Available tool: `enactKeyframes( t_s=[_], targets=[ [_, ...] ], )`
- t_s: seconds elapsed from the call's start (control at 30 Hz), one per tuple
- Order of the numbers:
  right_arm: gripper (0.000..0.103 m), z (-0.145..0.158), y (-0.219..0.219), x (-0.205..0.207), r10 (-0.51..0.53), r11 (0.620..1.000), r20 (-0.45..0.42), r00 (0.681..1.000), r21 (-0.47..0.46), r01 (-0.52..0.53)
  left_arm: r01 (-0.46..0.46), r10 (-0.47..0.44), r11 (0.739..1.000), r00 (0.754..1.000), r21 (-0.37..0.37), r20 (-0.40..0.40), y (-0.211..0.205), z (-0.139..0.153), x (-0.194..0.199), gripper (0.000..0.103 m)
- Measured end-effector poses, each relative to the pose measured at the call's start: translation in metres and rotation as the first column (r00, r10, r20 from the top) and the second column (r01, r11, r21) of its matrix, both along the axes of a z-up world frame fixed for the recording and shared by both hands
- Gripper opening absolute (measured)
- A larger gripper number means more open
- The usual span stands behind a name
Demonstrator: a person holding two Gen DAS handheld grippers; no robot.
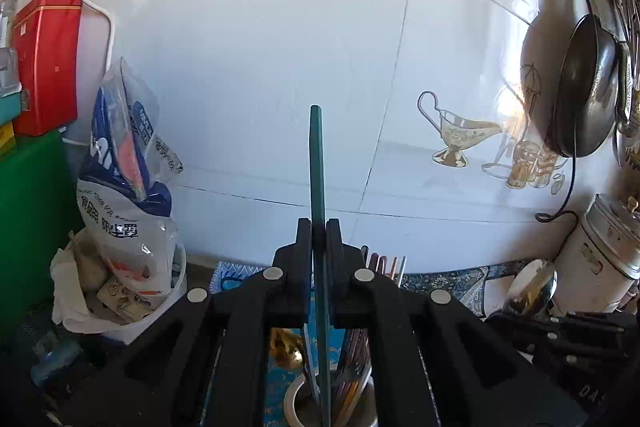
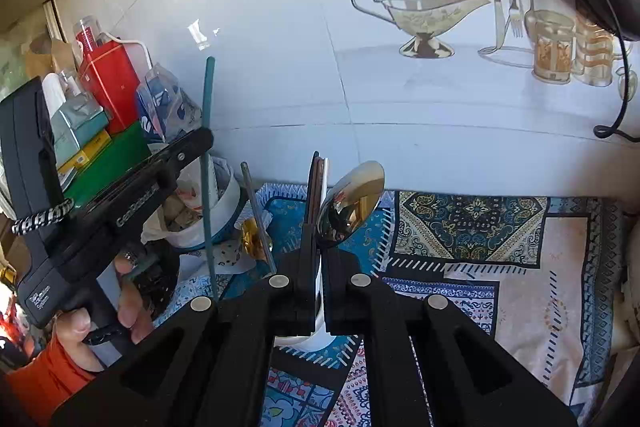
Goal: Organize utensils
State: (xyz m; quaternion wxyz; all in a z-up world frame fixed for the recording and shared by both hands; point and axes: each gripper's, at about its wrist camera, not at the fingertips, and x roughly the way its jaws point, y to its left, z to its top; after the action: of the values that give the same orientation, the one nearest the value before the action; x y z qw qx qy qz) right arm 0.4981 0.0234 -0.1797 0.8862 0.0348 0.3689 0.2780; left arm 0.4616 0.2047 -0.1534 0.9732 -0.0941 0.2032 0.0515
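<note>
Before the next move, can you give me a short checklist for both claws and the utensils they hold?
1. Left claw shut on the green chopstick: ok.
2. Chopstick upright, over the white cup: ok.
3. Right claw shut on the spoon: ok, bowl end up.
4. Room in the cup for the chopstick: cannot tell, other utensils already fill part of it.
5. Claws apart from each other: ok; the left claw stands at the left of the right view.

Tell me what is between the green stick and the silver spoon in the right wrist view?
A thin grey utensil and dark handles stand between the green stick and spoon.
</note>
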Motion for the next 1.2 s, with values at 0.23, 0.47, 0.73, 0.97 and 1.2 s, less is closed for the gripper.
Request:
enactKeyframes(
  t_s=[0.23, 0.47, 0.73, 0.97, 1.2],
  targets=[
    [0.003, -0.041, 0.02, 0.012, 0.04, 0.998, -0.064, 0.997, -0.041, -0.043, -0.014, 0.015, 1.0, 1.0, 0.026, -0.011, -0.002, -0.039, 0.026, 0.004],
    [0.007, -0.067, 0.034, 0.016, 0.078, 0.994, -0.12, 0.99, -0.07, -0.087, 0.023, -0.023, 1.0, 0.999, 0.018, -0.038, -0.004, -0.058, 0.021, 0.004],
    [0.028, -0.052, 0.025, 0.003, 0.02, 0.997, -0.169, 0.985, -0.074, -0.032, 0.11, -0.104, 0.993, 0.982, 0.029, -0.157, -0.011, -0.031, -0.012, 0.008],
    [0.028, 0.027, 0.001, -0.061, -0.023, 0.997, 0.012, 1.0, -0.072, 0.023, 0.187, -0.185, 0.982, 0.966, -0.005, -0.182, -0.016, 0.038, -0.072, 0.018],
    [0.029, 0.127, -0.042, -0.166, -0.062, 0.998, 0.302, 0.951, 0.015, 0.061, 0.212, -0.211, 0.977, 0.977, 0.037, -0.032, -0.044, 0.121, -0.172, 0.032]
  ],
)
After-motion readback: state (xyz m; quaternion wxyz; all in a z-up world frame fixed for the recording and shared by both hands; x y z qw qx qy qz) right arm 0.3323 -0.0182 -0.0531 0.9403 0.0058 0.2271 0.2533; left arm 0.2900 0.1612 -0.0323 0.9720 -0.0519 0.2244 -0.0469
